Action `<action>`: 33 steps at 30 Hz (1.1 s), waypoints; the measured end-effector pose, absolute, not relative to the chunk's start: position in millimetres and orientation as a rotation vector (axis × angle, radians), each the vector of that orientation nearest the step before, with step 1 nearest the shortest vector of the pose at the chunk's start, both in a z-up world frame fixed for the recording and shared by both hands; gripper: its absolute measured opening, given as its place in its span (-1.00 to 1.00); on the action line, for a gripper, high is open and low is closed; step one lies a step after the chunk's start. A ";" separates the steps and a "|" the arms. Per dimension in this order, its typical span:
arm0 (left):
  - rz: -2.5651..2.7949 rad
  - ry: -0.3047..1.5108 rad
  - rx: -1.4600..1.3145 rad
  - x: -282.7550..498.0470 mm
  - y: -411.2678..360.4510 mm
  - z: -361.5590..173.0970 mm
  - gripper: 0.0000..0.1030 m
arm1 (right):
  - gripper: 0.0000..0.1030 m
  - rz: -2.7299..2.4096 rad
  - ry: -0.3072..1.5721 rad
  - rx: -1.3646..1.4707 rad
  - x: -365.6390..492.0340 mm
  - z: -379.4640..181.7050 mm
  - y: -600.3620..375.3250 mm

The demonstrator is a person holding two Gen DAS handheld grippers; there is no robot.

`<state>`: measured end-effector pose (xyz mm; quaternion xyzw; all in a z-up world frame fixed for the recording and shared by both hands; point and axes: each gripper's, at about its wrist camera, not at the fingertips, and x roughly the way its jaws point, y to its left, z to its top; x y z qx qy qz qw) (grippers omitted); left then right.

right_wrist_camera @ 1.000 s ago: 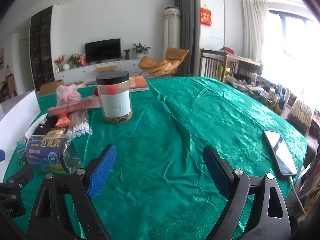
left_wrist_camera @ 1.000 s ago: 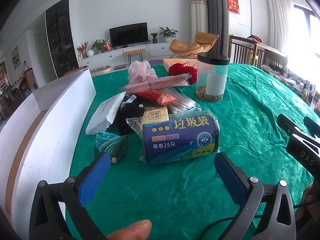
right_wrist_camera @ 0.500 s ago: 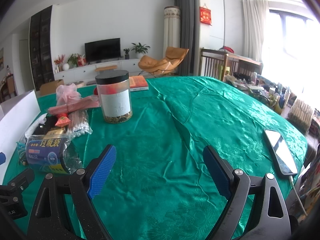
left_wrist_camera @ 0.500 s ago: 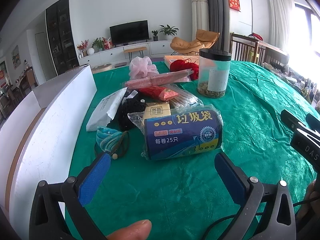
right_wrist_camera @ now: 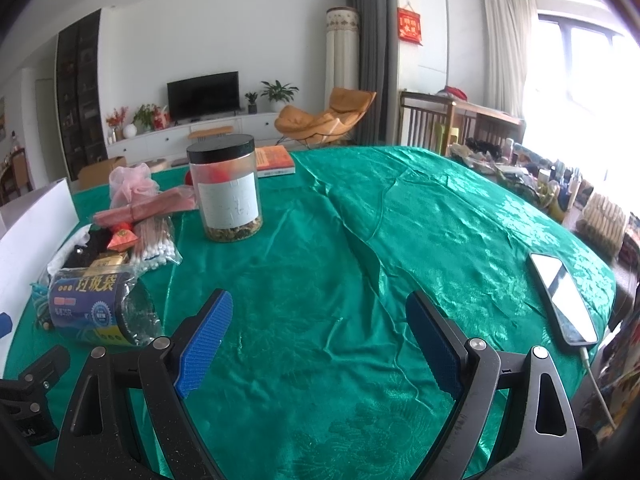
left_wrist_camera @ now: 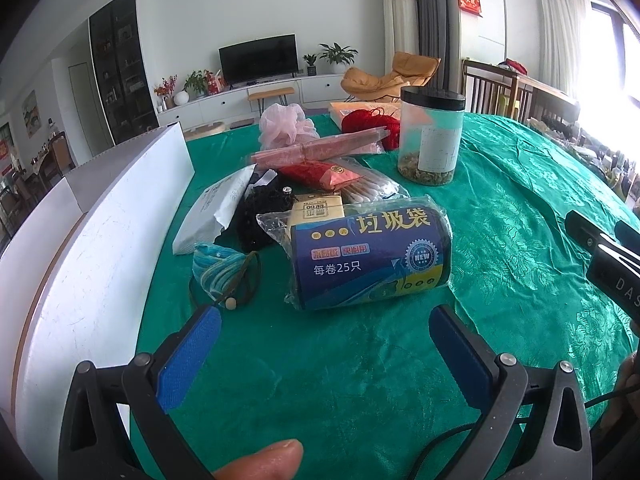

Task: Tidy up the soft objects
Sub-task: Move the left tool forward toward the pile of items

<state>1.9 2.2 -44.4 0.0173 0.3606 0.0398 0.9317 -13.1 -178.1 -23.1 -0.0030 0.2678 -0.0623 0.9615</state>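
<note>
A heap of soft goods lies on the green tablecloth (left_wrist_camera: pixel 500 216). Nearest is a blue roll of rubbish bags (left_wrist_camera: pixel 370 258) in clear wrap, seen at far left in the right wrist view as the same roll of rubbish bags (right_wrist_camera: pixel 92 312). Behind it lie a teal woven pouch (left_wrist_camera: pixel 218 266), black lace fabric (left_wrist_camera: pixel 262 216), a white packet (left_wrist_camera: pixel 218 210), cotton swabs (left_wrist_camera: pixel 372 188), a red pouch (left_wrist_camera: pixel 320 172), pink wrapped sticks (left_wrist_camera: pixel 320 148), a pink mesh puff (left_wrist_camera: pixel 286 124) and red yarn (left_wrist_camera: pixel 370 124). My left gripper (left_wrist_camera: pixel 324 330) stands open just short of the roll. My right gripper (right_wrist_camera: pixel 320 320) stands open over bare cloth.
A white open box (left_wrist_camera: pixel 80 264) runs along the left edge. A clear jar with a black lid (left_wrist_camera: pixel 432 136) stands behind the heap. A phone (right_wrist_camera: pixel 562 296) on a cable lies at the table's right edge. A book (right_wrist_camera: pixel 274 160) lies at the back.
The left gripper has crept slightly closer to the roll of rubbish bags and the view has tilted a little. The right gripper has hardly moved.
</note>
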 end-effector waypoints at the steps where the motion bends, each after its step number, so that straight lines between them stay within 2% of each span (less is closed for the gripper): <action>1: 0.082 0.740 0.035 1.9 2.8 -45.0 1.00 | 0.76 -0.126 0.543 -0.004 -13.4 -23.3 -178.1; 10: 0.093 0.788 0.043 8.6 6.0 -59.0 1.00 | 0.76 -0.126 0.546 0.000 -13.3 -22.8 -180.3; 21: 0.107 0.930 0.028 27.1 17.2 -90.0 1.00 | 0.75 -0.124 0.565 0.010 -11.5 -27.3 -180.7; 33: 0.048 0.949 -0.025 44.8 28.5 -92.2 1.00 | 0.75 -0.127 0.603 0.021 -7.2 -29.5 -183.1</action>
